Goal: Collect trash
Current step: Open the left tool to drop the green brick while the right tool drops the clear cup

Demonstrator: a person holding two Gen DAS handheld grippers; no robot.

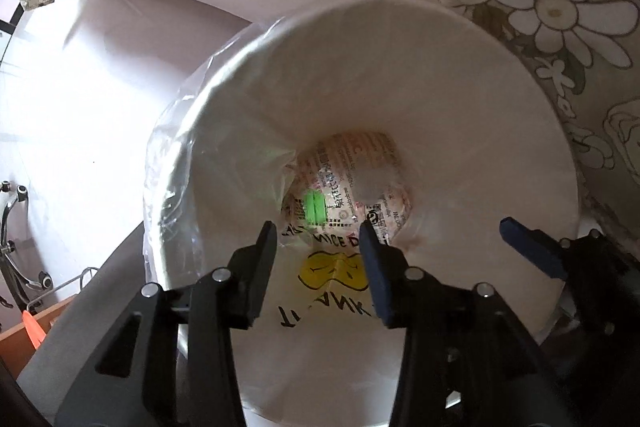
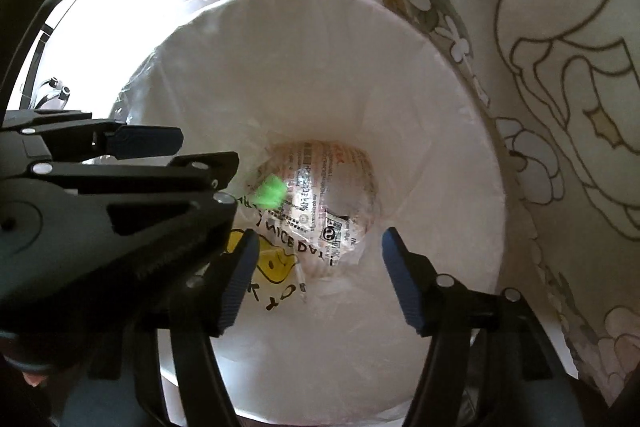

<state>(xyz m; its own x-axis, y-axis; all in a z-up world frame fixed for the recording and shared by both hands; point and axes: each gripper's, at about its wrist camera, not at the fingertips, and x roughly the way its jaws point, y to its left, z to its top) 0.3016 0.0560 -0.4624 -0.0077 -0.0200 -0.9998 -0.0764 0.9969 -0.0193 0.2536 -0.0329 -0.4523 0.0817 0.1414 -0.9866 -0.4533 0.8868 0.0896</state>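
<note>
- The green scrap point(image 1: 315, 207), a small bright piece of trash, lies at the bottom of the white bin point(image 1: 460, 75). It rests on a crumpled printed wrapper point(image 1: 360, 183).
- The bin is lined with a plastic bag point(image 1: 176, 163) that bears a yellow smiley print and black lettering and folds over the rim.
- The left claw point(image 1: 320, 239) hangs over the bin's mouth with its jaws partly apart and nothing between them.
- The right claw point(image 2: 320, 247) hangs beside it, jaws set wider, also empty.
- Judgement: this drop looks done, since both claws are empty above the trash.
- No other loose trash shows; only flowered fabric point(image 2: 560, 67) surrounds the bin, so what remains cannot be told.
</note>
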